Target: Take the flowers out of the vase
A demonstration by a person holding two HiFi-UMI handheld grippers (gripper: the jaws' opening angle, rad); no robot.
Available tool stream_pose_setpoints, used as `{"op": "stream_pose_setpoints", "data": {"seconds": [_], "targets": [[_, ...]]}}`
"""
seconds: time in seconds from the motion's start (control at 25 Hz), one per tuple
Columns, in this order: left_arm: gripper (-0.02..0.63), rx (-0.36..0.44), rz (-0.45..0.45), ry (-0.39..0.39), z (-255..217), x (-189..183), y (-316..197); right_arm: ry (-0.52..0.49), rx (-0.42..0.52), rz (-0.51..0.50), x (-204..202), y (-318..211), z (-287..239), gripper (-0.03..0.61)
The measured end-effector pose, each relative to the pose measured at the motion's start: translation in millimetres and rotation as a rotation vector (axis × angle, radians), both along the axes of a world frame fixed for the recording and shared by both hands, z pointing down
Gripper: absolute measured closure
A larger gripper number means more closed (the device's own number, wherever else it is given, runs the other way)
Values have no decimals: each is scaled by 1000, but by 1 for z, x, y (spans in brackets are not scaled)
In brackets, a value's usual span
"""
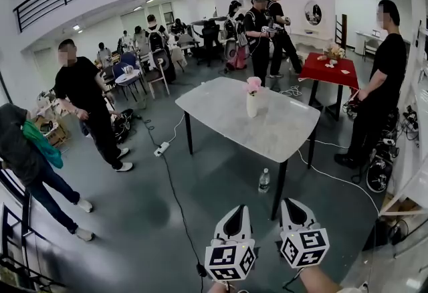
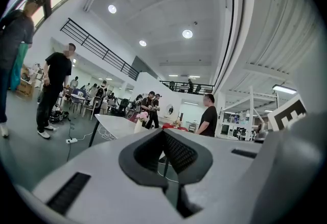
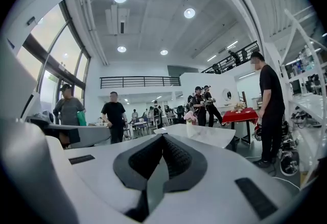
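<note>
Left gripper (image 1: pixel 235 208) and right gripper (image 1: pixel 292 203), both clenched and empty.
We hold them side by side, jaws pressed together on nothing, well apart from the pale table (image 1: pixel 227 114); the pink flowers (image 1: pixel 253 85) stand in the white vase (image 1: pixel 251 106) near the table's middle; a bottle (image 1: pixel 264 180) stands by its leg.

No legible text, label, brand or number is being shown anywhere. Only coded black-and-white squares are being displayed on the marker cube (image 1: pixel 229 261) of the left gripper (image 1: pixel 235 213) and the marker cube (image 1: pixel 304 247) of the right gripper (image 1: pixel 292 205).
</note>
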State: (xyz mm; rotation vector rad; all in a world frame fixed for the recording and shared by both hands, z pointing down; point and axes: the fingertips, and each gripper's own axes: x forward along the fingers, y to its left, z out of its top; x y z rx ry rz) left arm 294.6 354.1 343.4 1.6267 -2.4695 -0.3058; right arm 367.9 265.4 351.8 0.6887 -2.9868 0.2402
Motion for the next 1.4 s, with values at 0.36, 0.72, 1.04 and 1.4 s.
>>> {"op": "stream_pose_setpoints", "data": {"seconds": [0.36, 0.72, 1.04, 1.4], "targets": [[609, -17, -7, 18, 14, -44, 12, 46, -35, 76, -22, -15, 21, 561], [609, -28, -9, 10, 21, -73, -7, 46, -17, 79, -50, -33, 21, 561], [609, -22, -15, 5, 20, -109, -41, 29, 1, 52, -93, -57, 18, 561], [609, -43, -7, 3, 22, -136, -79, 37, 5, 44, -126, -90, 16, 561]]}}
